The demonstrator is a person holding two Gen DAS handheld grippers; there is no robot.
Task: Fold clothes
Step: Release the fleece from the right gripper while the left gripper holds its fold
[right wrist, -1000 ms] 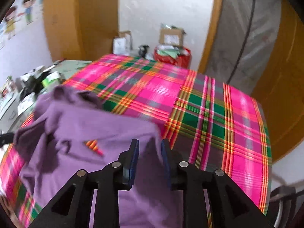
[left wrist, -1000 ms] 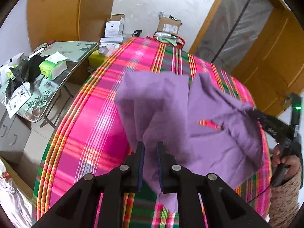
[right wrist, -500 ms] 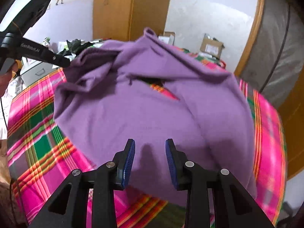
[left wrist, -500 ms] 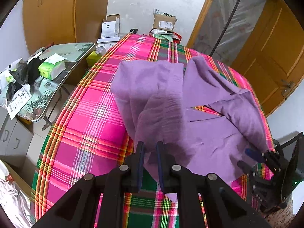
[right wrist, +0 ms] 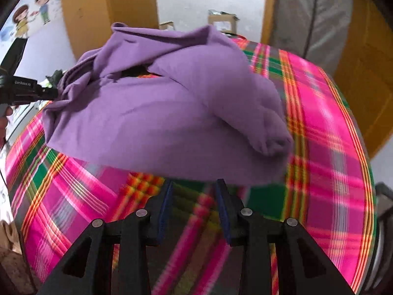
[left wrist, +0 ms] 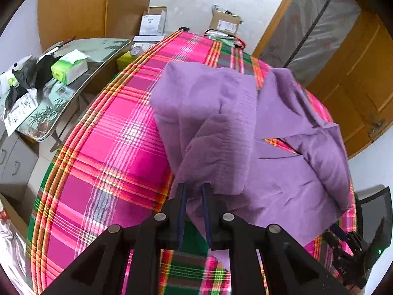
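- My left tool (left wrist: pixel 194 191) is closed on a near edge of the purple garment (left wrist: pixel 245 135).
- My right tool (right wrist: pixel 194 189) is spread wide and holds nothing, just short of the garment's near hem.
- The garment lies rumpled on the plaid-covered bed (right wrist: pixel 331 135).
- To fold cleanly: keep the held edge taut, pinch the opposite hem fully, flatten layers before creasing.

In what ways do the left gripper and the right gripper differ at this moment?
The left gripper is shut on the purple garment; the right gripper is open and holds nothing. The left touches the cloth; the right sits just short of its edge, over the plaid cover. Both are black with blue pads.
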